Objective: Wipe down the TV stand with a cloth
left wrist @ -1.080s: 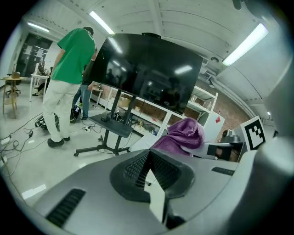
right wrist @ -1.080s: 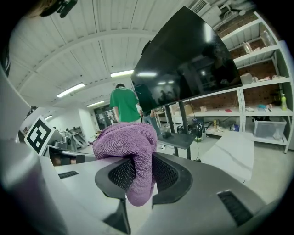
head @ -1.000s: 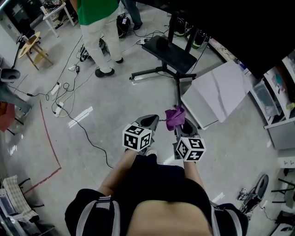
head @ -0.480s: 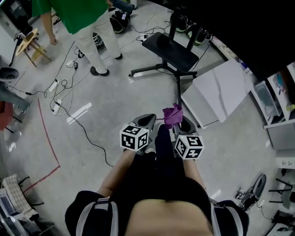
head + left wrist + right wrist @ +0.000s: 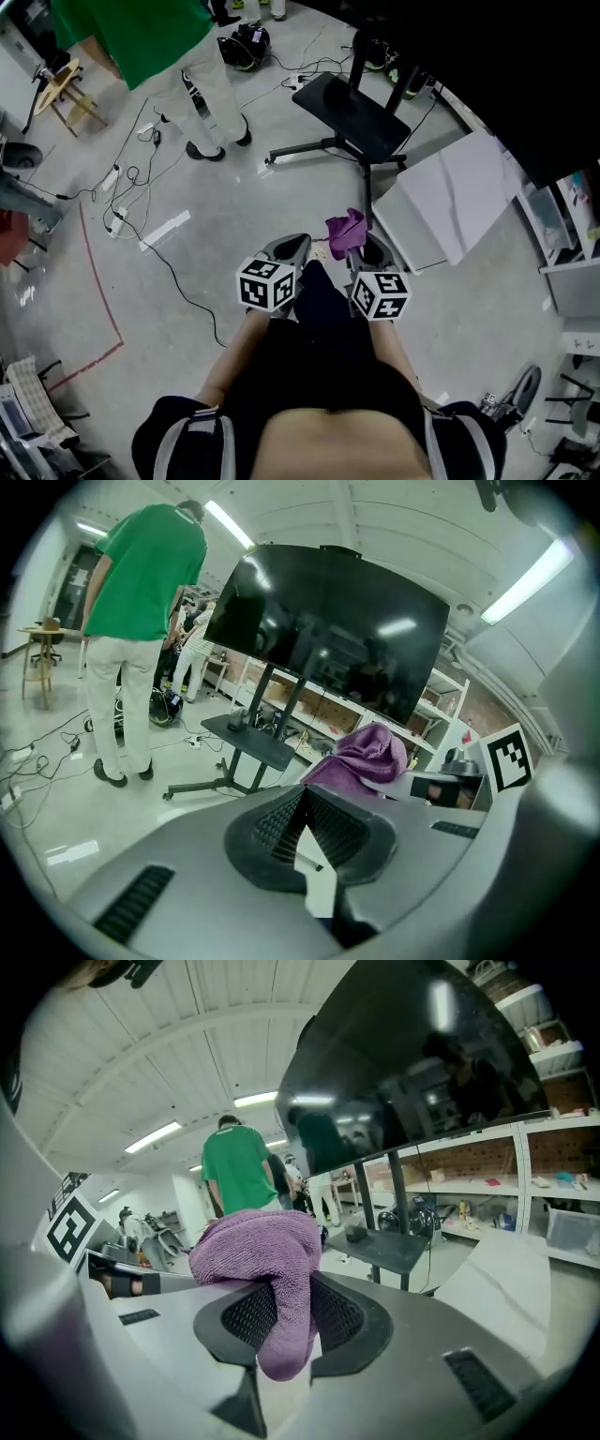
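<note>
Your left gripper [image 5: 292,247] has its jaws pressed together with nothing between them, and your right gripper [image 5: 368,249] is clamped on the purple cloth [image 5: 345,232], which bunches above the jaws and hangs down between them in the right gripper view. Both are held close together just in front of you, above the grey concrete floor [image 5: 234,206]. The TV stand [image 5: 354,112] is farther off, ahead and slightly right, its black shelf [image 5: 248,738] below the large dark screen [image 5: 328,630]. A white panel [image 5: 450,202] lies right of it. Cables [image 5: 141,187] trail across the floor on the left, near a red line [image 5: 98,281]. A person in a green top [image 5: 141,37] stands at the far left.
</note>
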`<control>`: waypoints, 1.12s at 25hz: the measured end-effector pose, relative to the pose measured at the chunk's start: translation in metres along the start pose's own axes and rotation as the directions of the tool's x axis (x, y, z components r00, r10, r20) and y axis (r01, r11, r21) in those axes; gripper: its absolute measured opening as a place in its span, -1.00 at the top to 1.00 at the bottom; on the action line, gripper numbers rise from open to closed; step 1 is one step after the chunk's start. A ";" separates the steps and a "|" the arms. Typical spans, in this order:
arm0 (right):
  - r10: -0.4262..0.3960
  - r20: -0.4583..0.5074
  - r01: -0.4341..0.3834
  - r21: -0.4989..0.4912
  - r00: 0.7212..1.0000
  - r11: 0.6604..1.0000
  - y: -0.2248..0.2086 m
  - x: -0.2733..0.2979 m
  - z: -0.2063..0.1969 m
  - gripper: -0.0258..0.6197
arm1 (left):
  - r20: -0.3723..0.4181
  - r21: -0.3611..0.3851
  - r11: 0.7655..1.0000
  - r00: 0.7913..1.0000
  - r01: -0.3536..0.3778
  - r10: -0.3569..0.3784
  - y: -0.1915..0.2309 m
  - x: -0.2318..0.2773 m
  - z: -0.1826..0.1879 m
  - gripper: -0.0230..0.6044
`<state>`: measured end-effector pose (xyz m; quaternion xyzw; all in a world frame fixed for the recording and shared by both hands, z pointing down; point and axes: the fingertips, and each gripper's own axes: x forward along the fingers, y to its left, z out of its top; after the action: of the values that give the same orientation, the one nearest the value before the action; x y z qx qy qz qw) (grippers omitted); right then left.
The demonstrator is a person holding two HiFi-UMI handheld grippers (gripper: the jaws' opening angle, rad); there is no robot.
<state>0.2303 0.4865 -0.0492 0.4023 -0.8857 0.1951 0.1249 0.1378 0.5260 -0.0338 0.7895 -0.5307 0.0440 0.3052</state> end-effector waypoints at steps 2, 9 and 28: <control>0.008 -0.007 -0.008 -0.006 1.000 1.000 -0.006 0.011 0.003 0.62 | -0.005 0.001 1.000 1.000 -0.006 0.006 0.007 0.011 0.005 0.91; 0.011 -0.031 -0.011 -0.007 0.999 1.000 -0.033 0.070 0.029 0.62 | -0.014 -0.013 1.000 1.000 -0.013 0.013 0.039 0.056 0.039 0.91; -0.010 -0.059 0.009 -0.010 0.998 1.000 -0.115 0.231 0.105 0.62 | -0.036 0.002 1.000 0.999 -0.018 0.019 0.134 0.185 0.151 0.91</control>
<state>0.1625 0.2176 -0.0274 0.3998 -0.8807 0.2022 0.1539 0.0633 0.2630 -0.0248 0.7838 -0.5324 0.0613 0.3138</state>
